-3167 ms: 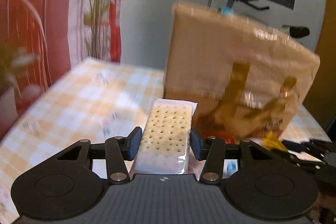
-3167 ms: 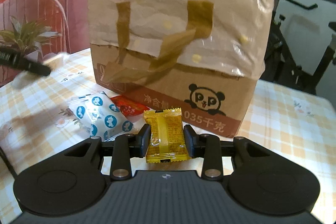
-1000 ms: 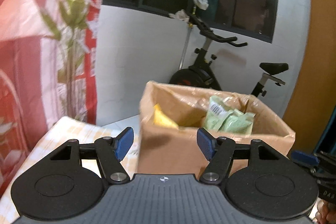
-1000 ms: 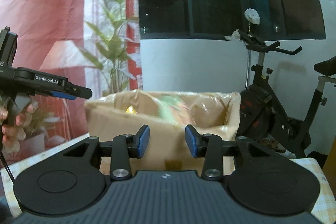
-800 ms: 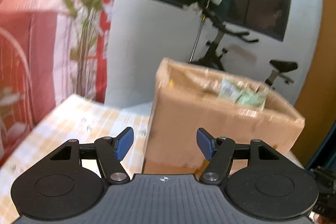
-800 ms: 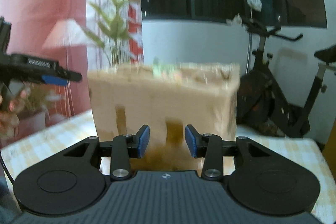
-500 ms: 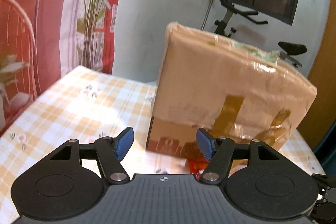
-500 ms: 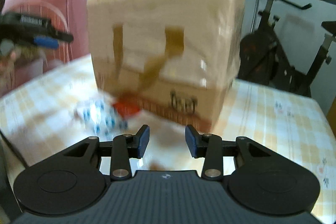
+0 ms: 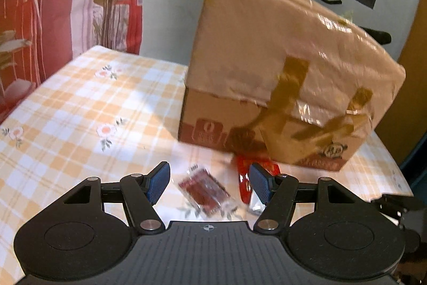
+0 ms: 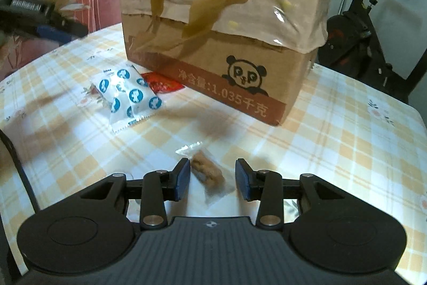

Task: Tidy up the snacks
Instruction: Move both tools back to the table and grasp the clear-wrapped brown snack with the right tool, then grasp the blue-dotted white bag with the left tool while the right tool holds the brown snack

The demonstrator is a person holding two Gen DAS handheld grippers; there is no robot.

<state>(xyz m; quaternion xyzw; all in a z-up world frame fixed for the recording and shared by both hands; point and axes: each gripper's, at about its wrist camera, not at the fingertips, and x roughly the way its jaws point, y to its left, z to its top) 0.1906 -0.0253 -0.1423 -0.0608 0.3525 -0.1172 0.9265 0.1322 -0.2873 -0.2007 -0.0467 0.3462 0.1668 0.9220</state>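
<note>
both grippers [image 9: 208, 182] [image 10: 212, 179] agape, empty

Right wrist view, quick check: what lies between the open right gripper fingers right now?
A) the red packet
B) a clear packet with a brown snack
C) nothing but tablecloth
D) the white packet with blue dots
B: the clear-wrapped brown snack lies on the tablecloth between the open fingers of the right gripper, ungripped.

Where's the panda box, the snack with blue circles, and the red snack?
panda box [image 10: 244, 72]: right wrist view, on the panda's face.
snack with blue circles [image 10: 128, 95]: right wrist view, wrapper's middle.
red snack [image 10: 160, 83]: right wrist view, wrapper's middle.
</note>
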